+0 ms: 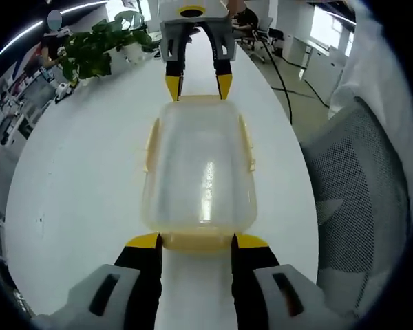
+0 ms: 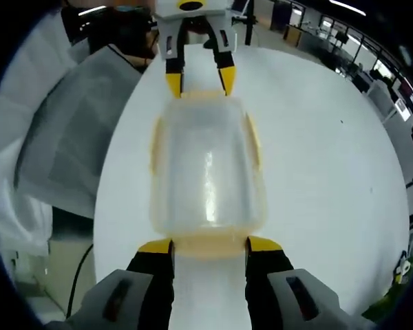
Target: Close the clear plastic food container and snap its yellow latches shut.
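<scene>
Clear plastic food container (image 1: 199, 168): lid on, centred on white bench (image 1: 76, 179). Left tool (image 1: 196, 240) and right tool (image 2: 210, 245) spread, bracketing opposite end latches at 6 o'clock; side latches seemingly unsnapped. Risk: uneven pressure could slide it.

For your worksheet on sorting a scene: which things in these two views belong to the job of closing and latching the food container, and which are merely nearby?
Belongs to the job:
clear container, lid on
yellow latches along its sides
left gripper at one end
right gripper at the opposite end

Just nearby:
white table
potted plant
mesh office chair
</scene>
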`<state>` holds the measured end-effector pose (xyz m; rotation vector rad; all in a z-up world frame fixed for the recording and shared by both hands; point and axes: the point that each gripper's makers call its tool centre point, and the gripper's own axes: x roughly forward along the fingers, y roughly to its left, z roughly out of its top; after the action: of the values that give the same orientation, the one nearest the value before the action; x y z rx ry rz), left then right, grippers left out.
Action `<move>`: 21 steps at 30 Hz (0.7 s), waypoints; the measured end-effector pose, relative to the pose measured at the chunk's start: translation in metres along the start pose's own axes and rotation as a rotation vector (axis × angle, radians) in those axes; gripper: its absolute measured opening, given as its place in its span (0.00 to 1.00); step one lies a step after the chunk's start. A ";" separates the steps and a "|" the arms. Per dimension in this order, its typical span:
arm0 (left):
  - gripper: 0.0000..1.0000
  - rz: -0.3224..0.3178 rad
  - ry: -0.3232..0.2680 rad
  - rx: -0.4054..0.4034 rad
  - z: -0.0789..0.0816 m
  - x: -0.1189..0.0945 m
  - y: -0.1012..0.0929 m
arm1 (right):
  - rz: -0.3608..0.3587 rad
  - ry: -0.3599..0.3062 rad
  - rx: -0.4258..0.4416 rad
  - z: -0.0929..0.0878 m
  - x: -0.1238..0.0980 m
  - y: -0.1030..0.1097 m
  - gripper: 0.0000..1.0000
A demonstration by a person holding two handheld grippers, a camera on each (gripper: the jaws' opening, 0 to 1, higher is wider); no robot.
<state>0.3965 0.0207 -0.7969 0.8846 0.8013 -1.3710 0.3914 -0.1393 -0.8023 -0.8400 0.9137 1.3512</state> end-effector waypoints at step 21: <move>0.49 -0.013 -0.052 -0.116 -0.012 -0.001 -0.005 | 0.011 -0.007 0.104 -0.010 0.001 0.009 0.45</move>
<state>0.3919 0.0320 -0.8015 0.7519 0.8395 -1.3394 0.3818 -0.1473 -0.8071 -0.7516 0.9756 1.3040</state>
